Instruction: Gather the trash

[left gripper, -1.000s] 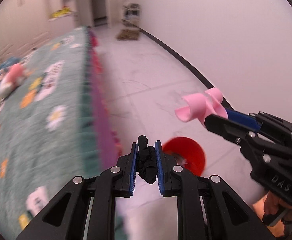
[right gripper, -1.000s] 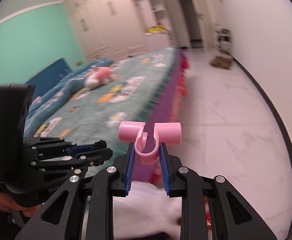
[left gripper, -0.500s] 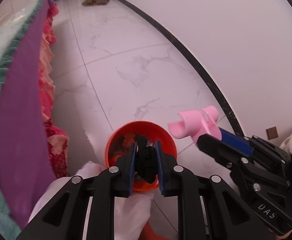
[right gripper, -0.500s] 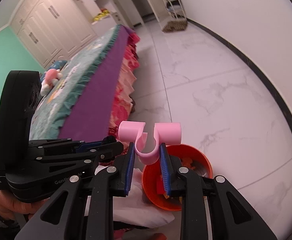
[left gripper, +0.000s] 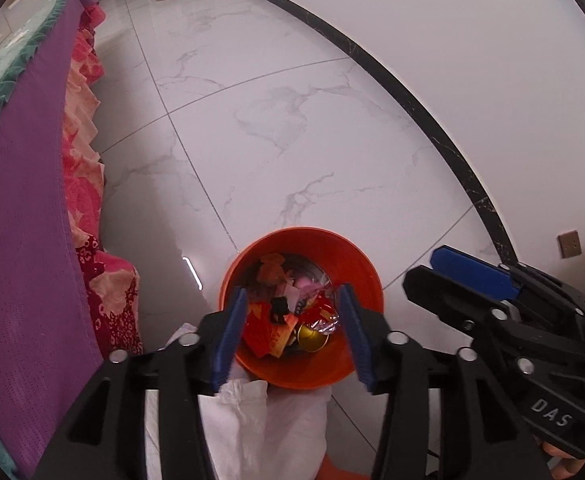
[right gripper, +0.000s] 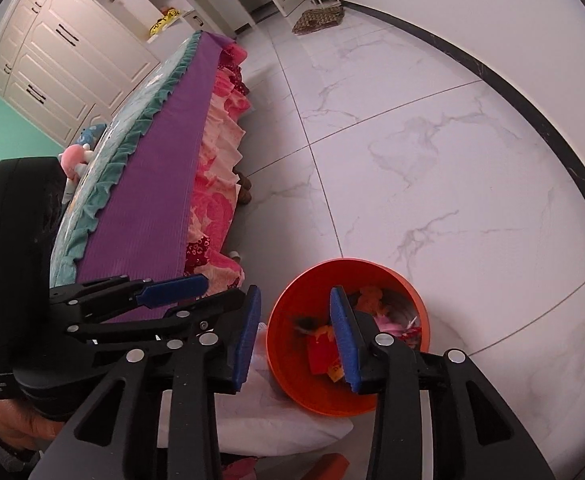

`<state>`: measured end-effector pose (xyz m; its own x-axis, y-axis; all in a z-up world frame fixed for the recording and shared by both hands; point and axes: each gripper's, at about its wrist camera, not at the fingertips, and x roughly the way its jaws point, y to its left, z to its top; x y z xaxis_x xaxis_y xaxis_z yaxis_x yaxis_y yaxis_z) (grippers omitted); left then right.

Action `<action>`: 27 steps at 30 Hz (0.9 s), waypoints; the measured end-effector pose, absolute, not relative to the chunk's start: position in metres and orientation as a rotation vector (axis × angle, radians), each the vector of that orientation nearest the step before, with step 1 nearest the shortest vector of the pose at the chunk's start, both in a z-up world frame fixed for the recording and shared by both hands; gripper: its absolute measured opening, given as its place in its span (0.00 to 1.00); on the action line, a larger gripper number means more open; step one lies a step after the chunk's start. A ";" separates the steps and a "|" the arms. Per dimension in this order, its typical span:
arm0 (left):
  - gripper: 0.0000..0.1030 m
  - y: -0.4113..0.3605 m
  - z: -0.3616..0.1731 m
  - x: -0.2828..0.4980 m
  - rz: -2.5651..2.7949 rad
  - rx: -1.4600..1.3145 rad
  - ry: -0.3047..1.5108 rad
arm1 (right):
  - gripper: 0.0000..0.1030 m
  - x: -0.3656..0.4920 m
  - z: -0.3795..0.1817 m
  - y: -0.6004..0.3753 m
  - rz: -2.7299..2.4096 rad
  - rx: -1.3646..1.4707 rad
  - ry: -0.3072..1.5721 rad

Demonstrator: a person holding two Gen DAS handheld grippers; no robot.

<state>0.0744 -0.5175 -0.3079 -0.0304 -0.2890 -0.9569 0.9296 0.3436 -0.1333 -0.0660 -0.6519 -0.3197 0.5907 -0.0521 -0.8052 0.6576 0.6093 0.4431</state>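
Note:
An orange bin (left gripper: 362, 276) stands on the white floor, filled with wrappers and scraps. My left gripper (left gripper: 292, 338) hangs right over it with its jaws opening and nothing between the blue pads. A small black scrap (left gripper: 279, 309) lies among the trash below. My right gripper (right gripper: 295, 336) is over the bin's (right gripper: 376, 268) near left rim, jaws also opening and empty. A pink piece (right gripper: 388, 324) rests inside the bin; the left wrist view also shows this pink piece (left gripper: 306, 283). Each gripper shows in the other's view: the right gripper (left gripper: 420, 266) and the left gripper (right gripper: 224, 288).
A bed (right gripper: 152, 184) with a purple side and pink floral skirt (left gripper: 88, 272) runs along the left of the bin. A white cloth or bag (left gripper: 252, 420) lies against the bin's near side. White wall with a dark baseboard (left gripper: 432, 112) curves on the right. Open tiled floor (right gripper: 412, 152) stretches beyond.
Both grippers came down over the orange bin and opened. The black scrap left the left gripper and the pink clip left the right gripper; both now lie in the bin.

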 end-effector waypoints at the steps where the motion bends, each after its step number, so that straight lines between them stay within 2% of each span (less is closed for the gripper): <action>1: 0.57 -0.518 -0.307 0.074 -1.112 0.693 1.211 | 0.37 -0.066 -0.318 -0.652 -0.475 0.817 0.843; 10: 0.58 -0.508 -0.279 0.075 -1.125 0.635 1.156 | 0.37 -0.065 -0.279 -0.636 -0.485 0.718 0.803; 17: 0.58 -0.463 -0.208 0.084 -1.085 0.509 0.995 | 0.37 -0.055 -0.206 -0.592 -0.437 0.568 0.691; 22: 0.58 -0.396 -0.142 0.094 -1.006 0.373 0.845 | 0.37 -0.035 -0.151 -0.544 -0.346 0.451 0.596; 23: 0.59 -0.382 -0.132 0.095 -0.985 0.356 0.814 | 0.37 -0.030 -0.141 -0.533 -0.321 0.433 0.577; 24: 0.67 -0.365 -0.121 0.096 -0.959 0.333 0.784 | 0.37 -0.026 -0.132 -0.522 -0.298 0.419 0.559; 25: 0.71 -0.346 -0.109 0.097 -0.926 0.304 0.753 | 0.39 -0.020 -0.121 -0.509 -0.267 0.401 0.536; 27: 0.74 -0.304 -0.087 0.099 -0.842 0.250 0.679 | 0.44 -0.007 -0.100 -0.478 -0.204 0.359 0.488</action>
<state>0.0987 -0.3040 -0.0867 0.4727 -0.6029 -0.6427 0.7558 0.6524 -0.0561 -0.0073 -0.4781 -0.0998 0.8646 -0.1058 -0.4913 0.2754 0.9174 0.2872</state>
